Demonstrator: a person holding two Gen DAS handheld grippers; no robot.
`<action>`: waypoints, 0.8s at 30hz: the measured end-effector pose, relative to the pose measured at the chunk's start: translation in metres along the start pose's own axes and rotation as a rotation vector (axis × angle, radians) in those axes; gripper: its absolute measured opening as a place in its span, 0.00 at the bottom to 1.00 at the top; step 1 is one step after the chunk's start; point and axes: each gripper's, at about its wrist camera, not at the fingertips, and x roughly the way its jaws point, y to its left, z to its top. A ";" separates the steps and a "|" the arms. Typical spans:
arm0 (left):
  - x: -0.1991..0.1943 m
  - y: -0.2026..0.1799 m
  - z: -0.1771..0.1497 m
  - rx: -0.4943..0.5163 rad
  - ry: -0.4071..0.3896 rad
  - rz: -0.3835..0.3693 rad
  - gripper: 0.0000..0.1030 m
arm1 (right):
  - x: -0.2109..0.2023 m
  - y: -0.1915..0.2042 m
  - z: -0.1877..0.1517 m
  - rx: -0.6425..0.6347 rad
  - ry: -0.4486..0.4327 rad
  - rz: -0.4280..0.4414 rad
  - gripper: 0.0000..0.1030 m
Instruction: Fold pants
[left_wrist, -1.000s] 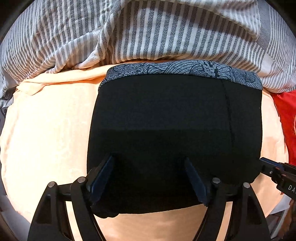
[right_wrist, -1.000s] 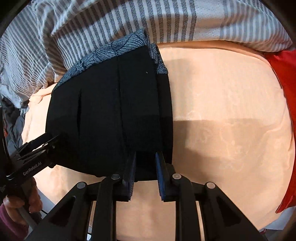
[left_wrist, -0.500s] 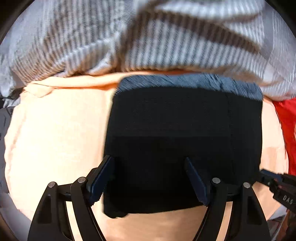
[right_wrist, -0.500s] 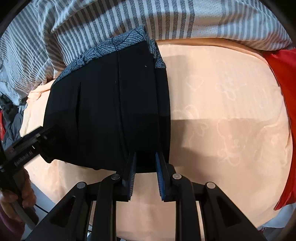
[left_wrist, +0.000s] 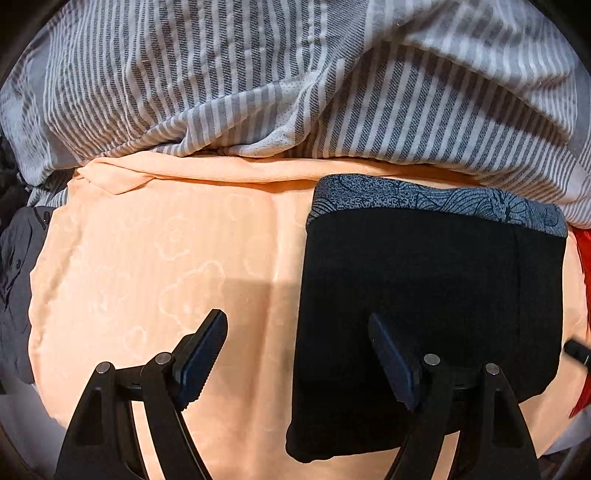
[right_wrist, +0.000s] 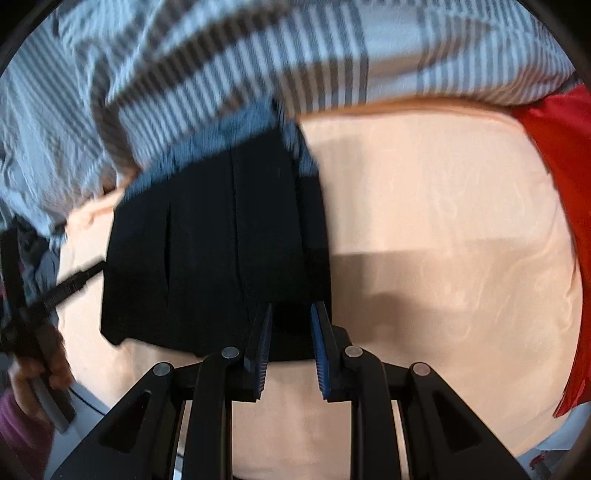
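Over on the far left of the left wrist view there's a bit of dark grey clothing (left_wrist: 18, 280) hanging off the edge of the bed. Next comes the peach sheet (left_wrist: 155, 266) with faint cloud shapes on it, and the left tool (left_wrist: 297, 345) hangs above it with its jaws wide apart and nothing between them, one finger over bare sheet and the other over black fabric. Right of that lie the pants (left_wrist: 436, 295), folded into a neat black block with a blue-grey patterned band along the far edge, flat on the sheet. A grey striped blanket (left_wrist: 295, 81) is bunched up along the back, touching that band.

From the right wrist view, a hand (right_wrist: 37, 373) grips the other handle at far left. The pants sit left of centre, and the right tool (right_wrist: 290, 325) is at their near right corner, jaws only a little apart; it's too blurry to tell if they pinch the fabric. Red cloth (right_wrist: 561, 155) sits at far right.
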 end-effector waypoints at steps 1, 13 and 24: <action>0.000 -0.002 0.000 0.001 0.001 -0.001 0.77 | -0.001 0.000 0.006 0.006 -0.012 0.001 0.23; 0.000 0.000 0.002 0.014 0.006 -0.007 0.77 | 0.016 0.001 0.103 0.068 -0.089 0.148 0.59; 0.007 -0.015 -0.001 0.068 0.021 -0.020 0.78 | 0.020 0.012 0.102 -0.057 -0.032 0.008 0.04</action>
